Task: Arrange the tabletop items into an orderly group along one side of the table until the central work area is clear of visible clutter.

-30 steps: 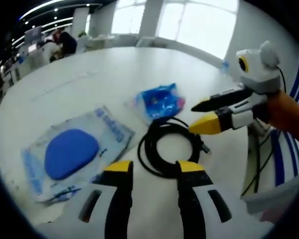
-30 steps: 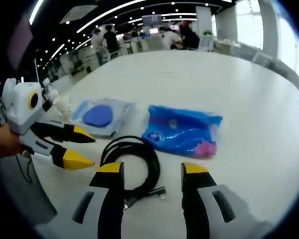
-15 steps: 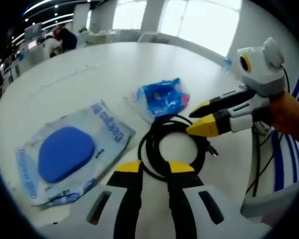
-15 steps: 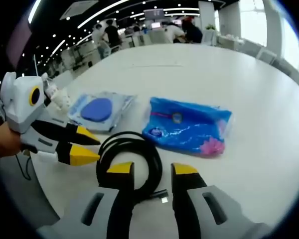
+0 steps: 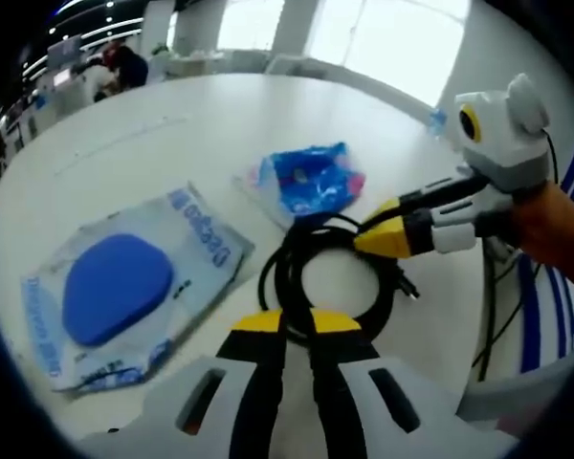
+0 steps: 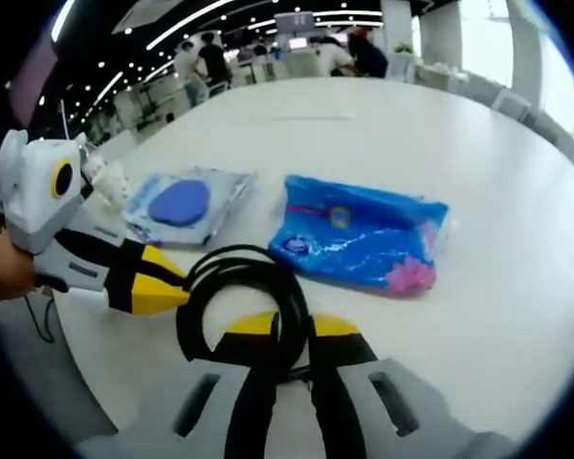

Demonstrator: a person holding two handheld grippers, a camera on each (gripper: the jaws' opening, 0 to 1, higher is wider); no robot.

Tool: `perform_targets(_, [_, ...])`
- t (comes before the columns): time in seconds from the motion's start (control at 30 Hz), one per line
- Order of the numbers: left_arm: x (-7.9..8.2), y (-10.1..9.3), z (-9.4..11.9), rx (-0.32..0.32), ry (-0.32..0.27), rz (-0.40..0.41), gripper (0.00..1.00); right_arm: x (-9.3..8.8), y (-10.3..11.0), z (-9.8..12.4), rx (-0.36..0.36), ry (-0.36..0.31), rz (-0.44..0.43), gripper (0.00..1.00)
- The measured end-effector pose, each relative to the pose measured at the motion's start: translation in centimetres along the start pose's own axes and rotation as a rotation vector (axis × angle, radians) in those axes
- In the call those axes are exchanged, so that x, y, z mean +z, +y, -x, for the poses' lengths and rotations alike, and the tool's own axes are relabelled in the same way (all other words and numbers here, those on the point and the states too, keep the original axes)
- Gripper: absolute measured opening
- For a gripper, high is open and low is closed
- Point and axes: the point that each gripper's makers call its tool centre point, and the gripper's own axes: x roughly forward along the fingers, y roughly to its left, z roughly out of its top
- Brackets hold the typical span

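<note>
A coiled black cable (image 5: 279,273) lies on the white table (image 5: 172,143). My left gripper (image 5: 297,323) is shut on the coil's near edge. My right gripper (image 5: 373,237) comes in from the right, its yellow tips pinched together on the coil's far side. In the right gripper view the right gripper (image 6: 294,325) is shut on the cable (image 6: 244,260), and the left gripper (image 6: 167,285) is shut at the coil's left side. A crinkled blue packet (image 5: 311,180) (image 6: 359,239) lies just beyond the coil. A clear bag holding a blue pad (image 5: 115,287) (image 6: 179,203) lies flat beside it.
The table edge curves close by on the right of the left gripper view, where a thin dark cord (image 5: 488,316) hangs down. A hand (image 6: 5,273) holds the left gripper. People sit at desks (image 6: 297,62) far across the room.
Both grippers went from open to shut, each closing on the black cable's coil. The bag and the blue packet stayed in place.
</note>
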Motion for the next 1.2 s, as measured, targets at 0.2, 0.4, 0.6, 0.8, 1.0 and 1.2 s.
perform_targets(0.2, [0.0,0.0,0.3,0.008,-0.002,-0.006,0.06,0.2,0.0,0.5,-0.003,-0.019,-0.013,0.07])
perform_targets(0.4, [0.0,0.4,0.9,0.015,-0.006,0.001,0.05,0.2,0.8,0.7,0.011,-0.013,-0.006,0.06])
perform_targets(0.6, [-0.4,0.5,1.7,0.014,-0.005,0.003,0.04,0.0,1.7,1.0,0.025,-0.008,-0.002,0.06])
perform_targets(0.8, [-0.8,0.6,1.8,0.018,0.004,0.004,0.04,-0.4,2.1,0.8,0.028,0.002,-0.010,0.06])
perform_targets(1.0, [-1.4,0.6,1.6,0.025,0.026,-0.021,0.06,-0.8,2.3,0.5,0.033,0.012,-0.018,0.10])
perform_targets(1.2, [-1.3,1.1,1.8,0.037,0.024,-0.020,0.13,-0.7,2.2,0.6,0.025,0.006,-0.021,0.19])
